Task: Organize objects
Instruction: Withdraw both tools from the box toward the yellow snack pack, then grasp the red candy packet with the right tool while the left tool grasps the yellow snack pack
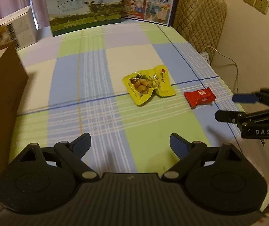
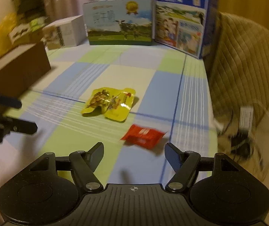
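Observation:
A yellow snack packet (image 1: 149, 85) (image 2: 109, 103) lies flat in the middle of the checked tablecloth (image 1: 89, 86) (image 2: 134, 71). To its right lies a small red packet (image 1: 199, 97) (image 2: 143, 135). My left gripper (image 1: 130, 143) hovers open over the cloth, short of the yellow packet, nothing between its fingers. My right gripper (image 2: 134, 154) (image 1: 225, 107) is open too, just short of the red packet and above it. Each gripper shows at the edge of the other's view.
A brown cardboard box (image 1: 0, 98) (image 2: 15, 69) stands at the left. Milk cartons (image 1: 85, 7) (image 2: 119, 22) and a white box (image 1: 15, 30) line the far edge. A quilted chair back (image 1: 198, 18) (image 2: 247, 66) and a power strip (image 1: 206, 56) sit to the right.

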Tool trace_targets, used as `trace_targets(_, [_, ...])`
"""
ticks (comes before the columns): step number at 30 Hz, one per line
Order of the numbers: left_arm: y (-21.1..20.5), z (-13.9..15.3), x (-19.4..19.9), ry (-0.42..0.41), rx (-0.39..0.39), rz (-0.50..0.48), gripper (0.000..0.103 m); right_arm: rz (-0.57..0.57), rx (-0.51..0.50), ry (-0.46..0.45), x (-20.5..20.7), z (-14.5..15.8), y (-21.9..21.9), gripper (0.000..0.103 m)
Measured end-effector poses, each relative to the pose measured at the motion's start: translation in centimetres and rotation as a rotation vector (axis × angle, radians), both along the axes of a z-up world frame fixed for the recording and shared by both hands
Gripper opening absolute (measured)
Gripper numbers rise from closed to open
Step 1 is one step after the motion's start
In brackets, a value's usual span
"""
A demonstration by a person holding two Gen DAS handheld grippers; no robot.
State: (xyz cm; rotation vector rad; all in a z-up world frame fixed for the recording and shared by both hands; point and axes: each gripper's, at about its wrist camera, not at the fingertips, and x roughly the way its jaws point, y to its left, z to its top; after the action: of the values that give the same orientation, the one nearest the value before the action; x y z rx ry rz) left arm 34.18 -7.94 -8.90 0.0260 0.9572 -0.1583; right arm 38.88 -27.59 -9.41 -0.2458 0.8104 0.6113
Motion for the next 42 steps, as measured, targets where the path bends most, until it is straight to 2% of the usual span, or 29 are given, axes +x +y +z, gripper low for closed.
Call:
trace_targets(11, [-1.6, -1.7, 5.3, 0.011, 0.018, -0.090, 0.086, 0.242, -0.167, -0.055, 4.0, -2.8, 1.7, 0.067])
trace_targets(17, [-2.6, -2.5, 7.9, 0.025, 0.048, -0.176, 0.086, 0.380, -0.255, -0.073, 5.2, -3.9, 2.7, 0.057])
trace_targets(20, [-2.9, -2.9, 9.0, 0.027, 0.063, -0.223, 0.086, 0.423, -0.257, -0.037, 6.0, -4.3, 2.7, 0.052])
trace_targets(22, [-3.1, -3.2, 9.7, 0.028, 0.073, -0.252, 0.086, 0.439, -0.260, 0.001, 6.5, -4.6, 2.8, 0.038])
trace_targets(24, [-3.3, -3.6, 10.3, 0.031, 0.090, -0.278, 0.086, 0.414, -0.232, 0.037, 6.8, -4.7, 2.6, 0.029])
trace_targets(27, [-3.5, -4.1, 11.1, 0.031, 0.100, -0.325, 0.086, 0.327, -0.189, 0.069, 7.0, -4.8, 2.1, 0.026])
trace_targets(36, [-3.9, -5.8, 13.9, 0.016, 0.148, -0.495, 0.088, -0.104, -0.085, 0.123, 6.7, -4.3, 0.9, 0.026])
trace_targets(39, [-4.2, -6.2, 14.8, 0.009, 0.170, -0.568, 0.091, -0.199, -0.067, 0.131, 6.6, -4.0, 0.2, 0.026])
trace_targets(42, [-4.6, -6.8, 15.6, 0.004, 0.190, -0.659, 0.093, -0.247, -0.047, 0.139, 6.3, -3.6, -0.4, 0.026])
